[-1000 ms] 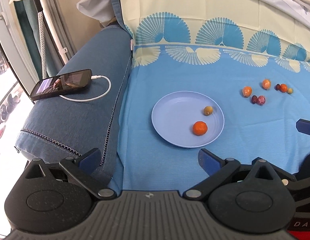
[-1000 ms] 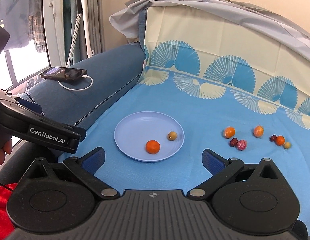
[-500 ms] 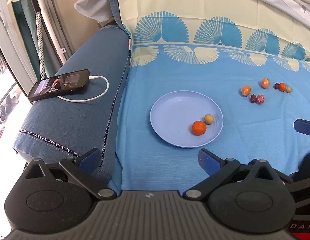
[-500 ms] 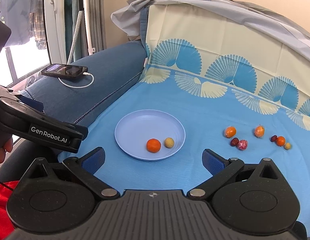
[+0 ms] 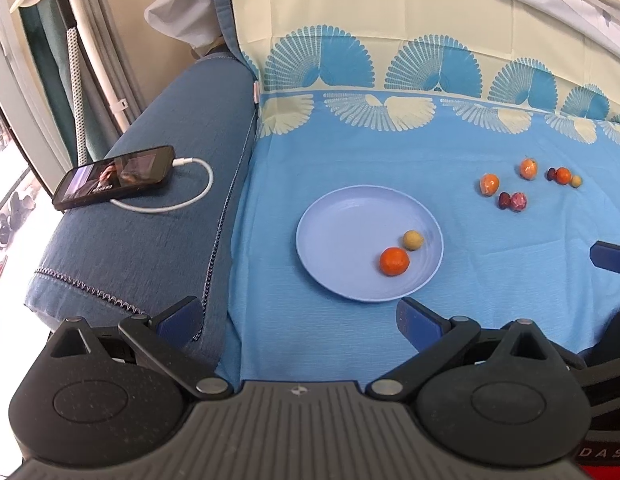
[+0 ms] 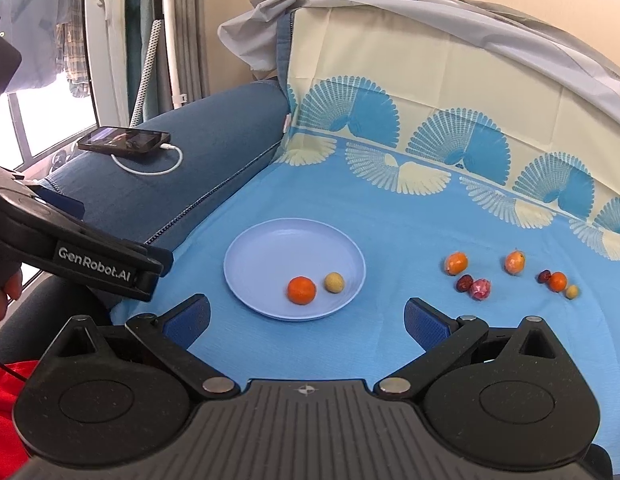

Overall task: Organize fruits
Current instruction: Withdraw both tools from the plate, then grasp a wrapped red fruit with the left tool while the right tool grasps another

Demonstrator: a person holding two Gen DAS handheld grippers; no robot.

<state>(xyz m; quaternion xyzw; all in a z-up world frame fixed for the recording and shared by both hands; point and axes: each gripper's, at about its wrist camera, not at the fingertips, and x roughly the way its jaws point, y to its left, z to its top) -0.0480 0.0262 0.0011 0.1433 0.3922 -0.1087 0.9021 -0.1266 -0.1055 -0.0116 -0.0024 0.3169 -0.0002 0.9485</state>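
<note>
A pale blue plate [image 5: 342,216] [image 6: 278,244] lies on the blue cloth. In it are an orange fruit [image 5: 394,261] [image 6: 301,290] and a small yellow fruit [image 5: 413,239] [image 6: 334,282], close together. Several small fruits lie loose on the cloth to the right: two orange ones [image 6: 456,263] [image 6: 515,262], a dark red one [image 6: 465,282], a pink one [image 6: 481,289], and a further cluster [image 6: 557,281] [image 5: 563,176]. My left gripper [image 5: 298,320] is open and empty, held back near the front edge. My right gripper [image 6: 308,320] is open and empty, also back from the plate.
A dark blue sofa armrest [image 5: 162,216] runs along the left, with a phone [image 5: 114,176] [image 6: 124,141] on a white charging cable. The cloth-covered backrest [image 6: 430,92] rises behind. The left gripper's body [image 6: 82,256] shows at the left of the right wrist view.
The small yellow fruit has rolled across the plate and come to rest beside the orange fruit. Both grippers stayed open and drifted only slightly.
</note>
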